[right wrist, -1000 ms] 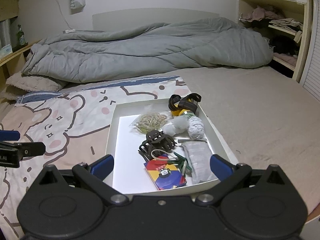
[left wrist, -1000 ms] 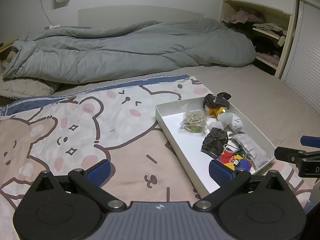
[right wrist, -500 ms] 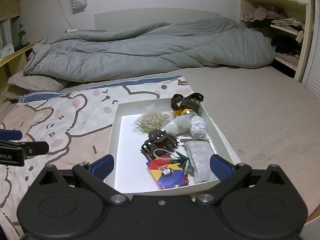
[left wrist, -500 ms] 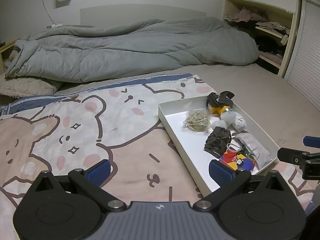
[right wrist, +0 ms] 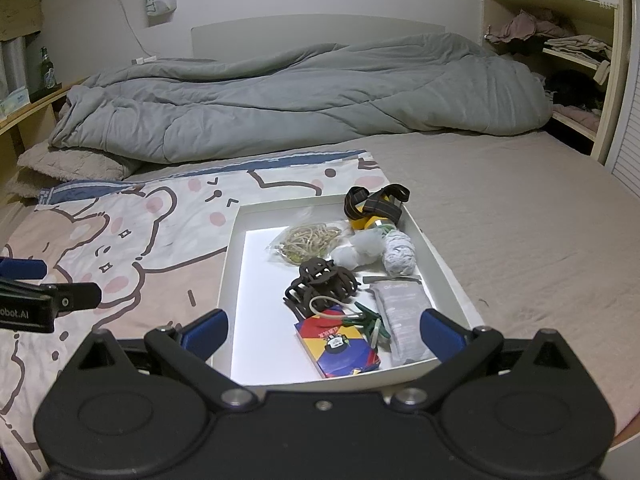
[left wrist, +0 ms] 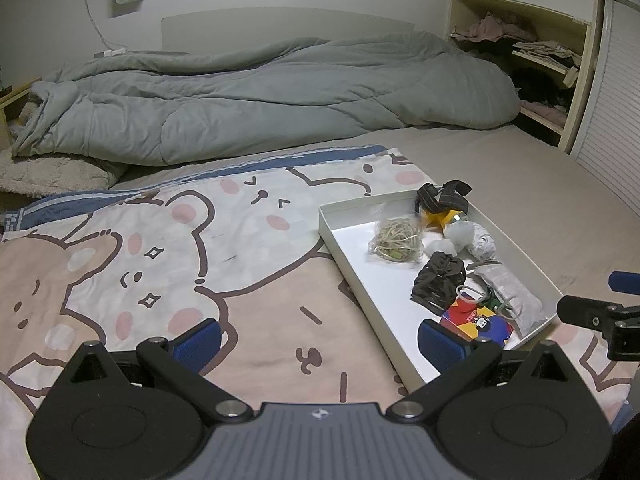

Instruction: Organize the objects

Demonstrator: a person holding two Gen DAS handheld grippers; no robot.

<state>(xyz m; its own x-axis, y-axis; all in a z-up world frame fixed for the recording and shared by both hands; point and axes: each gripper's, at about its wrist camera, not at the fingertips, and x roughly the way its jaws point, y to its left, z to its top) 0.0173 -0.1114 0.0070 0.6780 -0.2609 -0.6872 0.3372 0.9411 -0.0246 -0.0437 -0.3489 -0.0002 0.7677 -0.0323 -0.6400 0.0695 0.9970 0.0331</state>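
A white tray (right wrist: pixel 232 264) lies on the bed on a bear-print sheet (left wrist: pixel 160 248). In it are a bag of rubber bands (right wrist: pixel 308 238), a dark hair claw (right wrist: pixel 320 282), a colourful card box (right wrist: pixel 338 340), green clips (right wrist: pixel 370 322), a grey pouch (right wrist: pixel 404 312), white balls (right wrist: pixel 362 246) and a yellow headlamp (right wrist: pixel 374 208). My right gripper (right wrist: pixel 324 330) is open and empty just before the tray's near rim. My left gripper (left wrist: pixel 320 340) is open and empty over the sheet, left of the tray (left wrist: pixel 360 284).
A grey duvet (right wrist: pixel 300 96) lies bunched across the back of the bed. A fluffy pillow (left wrist: pixel 52 172) sits at the far left. Shelves with clothes (right wrist: pixel 560 64) stand at the right. The bare mattress (right wrist: pixel 520 208) stretches right of the tray.
Both grippers have drawn back slightly and the views have shifted a little; the tray and its contents have not moved. Both grippers stay open.
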